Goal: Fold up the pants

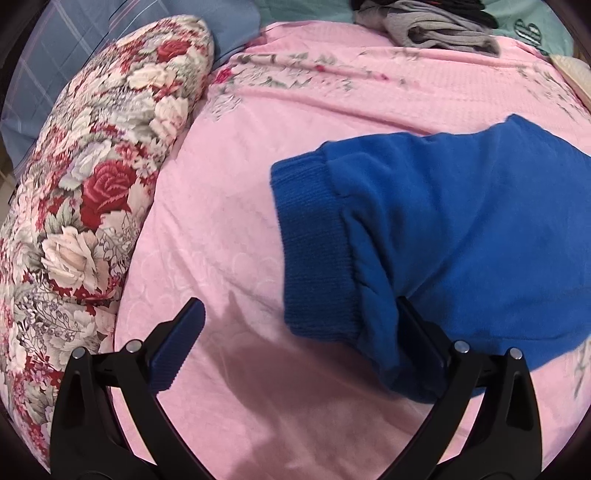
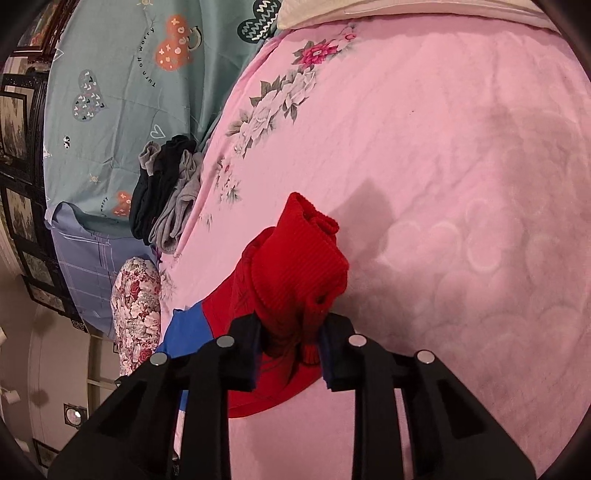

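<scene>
Black plastic arms of the left tool (image 1: pixel 295 325) stand spread wide apart just above the pink bedspread (image 1: pixel 229 229). Its left finger hangs over bare spread, while its right finger lies against the near edge of the blue leg (image 1: pixel 461 229) of the pants, by the ribbed cuff (image 1: pixel 314 240); nothing is pinched between them. That blue leg lies flat on the bedspread, cuff pointing toward the floral pillow (image 1: pixel 85 192), which runs along the bedspread's left edge.

On the other side, the right tool (image 2: pixel 288 343) is pinching the red leg (image 2: pixel 291 280) of the pants, its two pads pressed onto bunched fabric just below the ribbed red cuff (image 2: pixel 306 236). This cuff stands up past the fingertips and casts a shadow on the bedspread beyond it. A strip of the blue leg shows beside the red cloth, between it and the floral pillow.

Farther off, at the bedspread's far edge, a heap of grey and black clothes (image 1: pixel 436 26) sits where the pink meets a teal sheet (image 2: pixel 122 92) printed with hearts.
</scene>
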{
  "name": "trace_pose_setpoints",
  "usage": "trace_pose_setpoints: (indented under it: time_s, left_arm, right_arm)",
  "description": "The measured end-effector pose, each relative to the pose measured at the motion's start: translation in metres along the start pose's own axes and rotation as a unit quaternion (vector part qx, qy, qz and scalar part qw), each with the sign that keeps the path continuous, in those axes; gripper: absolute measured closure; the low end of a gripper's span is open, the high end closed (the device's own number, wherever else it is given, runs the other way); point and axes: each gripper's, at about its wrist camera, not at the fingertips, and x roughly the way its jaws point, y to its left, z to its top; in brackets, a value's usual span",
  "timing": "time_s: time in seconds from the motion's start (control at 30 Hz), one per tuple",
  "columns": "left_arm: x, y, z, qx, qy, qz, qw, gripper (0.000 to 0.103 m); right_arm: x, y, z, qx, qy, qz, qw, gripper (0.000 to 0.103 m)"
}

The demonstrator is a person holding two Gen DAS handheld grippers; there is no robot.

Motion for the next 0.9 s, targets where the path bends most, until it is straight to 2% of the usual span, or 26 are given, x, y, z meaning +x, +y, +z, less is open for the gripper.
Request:
trace_pose_setpoints:
  time_s: [0.13,0.3,0.43,0.53,0.63,0.73,0.83,0.9]
  left_arm:
    - [-0.032,-0.002,-0.006,0.001,-0.04,-0.06,0.9974,0.002]
    - [-0.058,0.017,-0.012,-0.038,-0.084,-0.116,0.9889,0.002]
    - [-0.062,0.034,-0.017,-0.074,-0.1,-0.143,0.9818,0.002]
    - [-0.06,0.04,-0.021,-0.093,-0.104,-0.162,0.977,0.002]
    - [-0.057,0.042,-0.026,-0.1,-0.103,-0.172,0.9746,0.002]
    - [-0.053,0.042,-0.03,-0.102,-0.101,-0.18,0.9731,0.002]
    - [-0.052,0.046,-0.033,-0.112,-0.103,-0.187,0.9704,0.002]
    - [-0.05,0.047,-0.032,-0.12,-0.103,-0.197,0.9676,0.002]
  right_arm:
    - [-0.009,0.023,0.0,-0.027,-0.012,-0.022,0.999,0.078]
    - [-0.018,0.092,-0.002,-0.117,-0.032,-0.055,0.991,0.078]
    - [-0.002,0.153,-0.01,-0.183,-0.026,-0.049,0.982,0.078]
    - [0.03,0.201,-0.025,-0.246,-0.003,-0.05,0.968,0.078]
    - [0.076,0.241,-0.05,-0.307,0.039,-0.057,0.949,0.078]
    - [0.128,0.265,-0.085,-0.366,0.089,-0.081,0.923,0.078]
    - [0.175,0.279,-0.13,-0.451,0.115,-0.137,0.874,0.078]
    - [0.201,0.28,-0.159,-0.494,0.135,-0.158,0.844,0.077]
